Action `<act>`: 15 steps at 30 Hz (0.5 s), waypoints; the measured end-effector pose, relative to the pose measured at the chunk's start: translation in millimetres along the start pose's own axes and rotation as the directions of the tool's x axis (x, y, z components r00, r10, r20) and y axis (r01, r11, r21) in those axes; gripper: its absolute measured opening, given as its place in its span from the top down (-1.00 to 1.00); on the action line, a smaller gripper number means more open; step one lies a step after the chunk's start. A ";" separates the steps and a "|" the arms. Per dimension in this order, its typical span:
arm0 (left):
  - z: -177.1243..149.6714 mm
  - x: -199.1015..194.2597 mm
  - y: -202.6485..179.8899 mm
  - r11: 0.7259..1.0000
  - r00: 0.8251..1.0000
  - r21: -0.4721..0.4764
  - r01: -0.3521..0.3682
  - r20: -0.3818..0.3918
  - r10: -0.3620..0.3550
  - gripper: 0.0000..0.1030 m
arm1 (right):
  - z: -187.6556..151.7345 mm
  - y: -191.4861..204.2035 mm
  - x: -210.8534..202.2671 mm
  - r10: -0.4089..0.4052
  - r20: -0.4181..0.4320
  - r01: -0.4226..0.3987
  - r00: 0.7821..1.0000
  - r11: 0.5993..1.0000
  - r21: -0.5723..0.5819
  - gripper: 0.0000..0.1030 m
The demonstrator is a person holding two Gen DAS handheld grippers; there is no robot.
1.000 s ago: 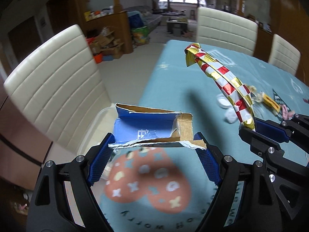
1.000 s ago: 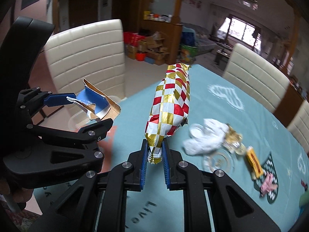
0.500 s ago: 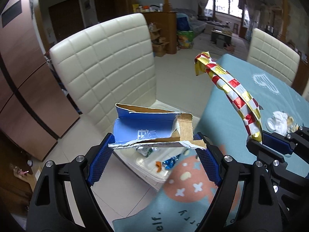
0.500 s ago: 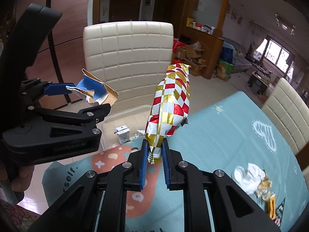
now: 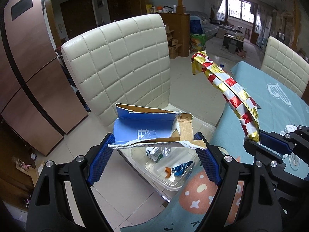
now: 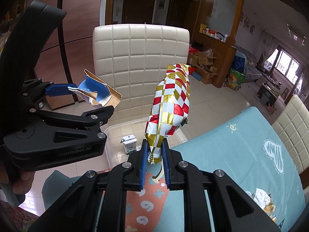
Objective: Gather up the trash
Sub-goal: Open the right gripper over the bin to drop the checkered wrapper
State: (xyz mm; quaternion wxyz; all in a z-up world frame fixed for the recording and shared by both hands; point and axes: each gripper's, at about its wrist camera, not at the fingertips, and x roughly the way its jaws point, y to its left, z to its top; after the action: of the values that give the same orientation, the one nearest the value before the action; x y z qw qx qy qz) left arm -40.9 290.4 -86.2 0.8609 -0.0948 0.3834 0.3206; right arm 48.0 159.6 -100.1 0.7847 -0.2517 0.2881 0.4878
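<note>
My left gripper (image 5: 154, 150) is shut on a torn blue cardboard box (image 5: 148, 128), its wide jaws pressing both ends. Seen from the right wrist, that same blue box (image 6: 96, 94) hangs at the left in the left gripper (image 6: 90, 100). My right gripper (image 6: 154, 154) is shut on the bottom end of a red, white and gold checkered wrapper (image 6: 170, 104), which stands up from the pads. The wrapper (image 5: 227, 90) shows at the right of the left view. Below both, a clear plastic bin (image 5: 173, 181) on the floor holds several scraps.
A cream quilted chair (image 5: 119, 65) stands behind the bin. The table with a teal cloth (image 6: 241, 150) lies to the right, with crumpled white and gold trash (image 6: 262, 199) on it. Another cream chair (image 6: 291, 129) is at the far right. A hand (image 6: 17, 181) grips the left tool.
Both grippers swung left from over the table to its edge, each still holding its piece. The chair and the floor bin have come into view beneath them.
</note>
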 end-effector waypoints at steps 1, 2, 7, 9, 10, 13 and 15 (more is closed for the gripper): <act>1.3 0.7 0.1 1.000 1.000 -0.001 -0.002 0.002 0.002 -0.60 | 0.5 -0.1 0.9 0.002 0.001 -0.002 1.000 1.000 -0.003 0.71; 2.5 1.8 -0.3 1.000 1.000 0.000 -0.006 0.004 0.006 -0.60 | 1.4 -0.5 2.7 0.003 0.002 -0.003 1.000 1.000 -0.006 0.71; 8.7 12.1 -2.3 1.000 1.000 -0.006 -0.010 -0.001 0.010 -0.60 | 3.7 -3.7 10.6 -0.014 0.009 0.014 1.000 0.999 -0.037 0.66; 8.9 14.7 -4.4 1.000 1.000 -0.008 -0.010 -0.006 0.009 -0.60 | 4.0 -5.9 12.5 -0.023 0.014 0.023 1.000 0.999 -0.045 0.66; 9.2 16.7 -5.1 1.000 1.000 -0.009 -0.009 -0.010 0.009 -0.60 | 4.2 -6.7 13.5 -0.025 0.013 0.025 1.000 0.999 -0.047 0.66; 8.7 22.1 -8.3 1.000 1.000 -0.004 -0.008 -0.020 0.008 -0.60 | 4.0 -9.2 20.8 -0.035 -0.009 0.035 0.999 0.998 -0.053 0.47; 8.4 25.0 -8.6 1.000 1.000 -0.001 -0.006 -0.026 0.006 -0.60 | 2.4 -11.4 22.7 -0.069 -0.015 0.068 0.998 0.997 -0.040 -0.13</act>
State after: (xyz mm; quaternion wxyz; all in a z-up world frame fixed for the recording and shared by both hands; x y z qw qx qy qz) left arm -18.0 299.1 -99.1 0.8548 -0.0981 0.3948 0.3222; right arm 67.1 170.8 -113.0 0.7936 -0.2806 0.2760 0.4641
